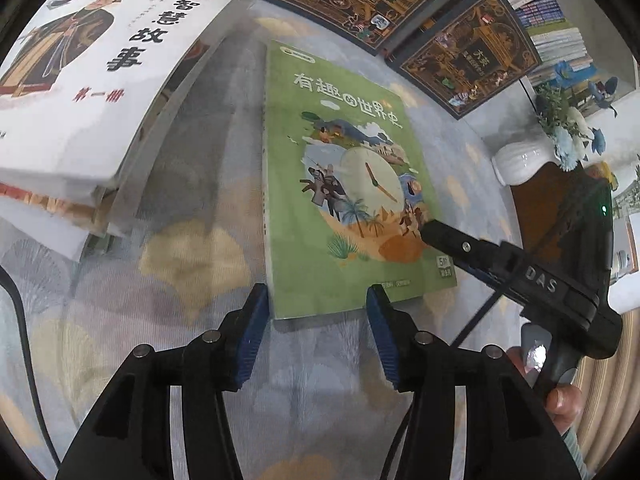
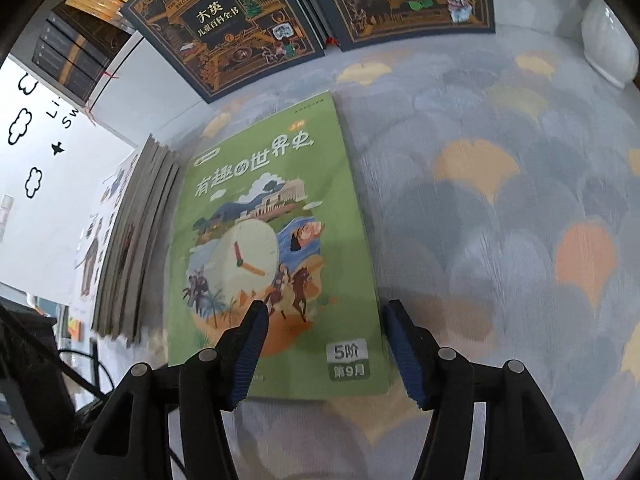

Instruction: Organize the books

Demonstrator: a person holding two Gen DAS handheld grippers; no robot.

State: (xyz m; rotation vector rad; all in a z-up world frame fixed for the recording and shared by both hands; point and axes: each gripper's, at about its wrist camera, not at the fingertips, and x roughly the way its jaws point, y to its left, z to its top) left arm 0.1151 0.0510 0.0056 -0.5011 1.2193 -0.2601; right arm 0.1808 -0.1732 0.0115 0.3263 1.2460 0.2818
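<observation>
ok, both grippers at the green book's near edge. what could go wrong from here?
1. The green book lies flat on the patterned cloth; both the left gripper and right gripper stand open, so closing may pinch only the cover or bunch the cloth.
2. The stack of books sits close on the left with uneven, overhanging edges; sliding the green one that way might nudge it.
3. The white vase stands near the table edge, within likely reach of a right-hand swing.

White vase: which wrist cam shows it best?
Left wrist view. The white vase sits whole at the right, ribbed body and blue flowers visible, beyond the green book. The right wrist view catches only part of the vase at the upper right fisheye edge, flowers cut off.
</observation>
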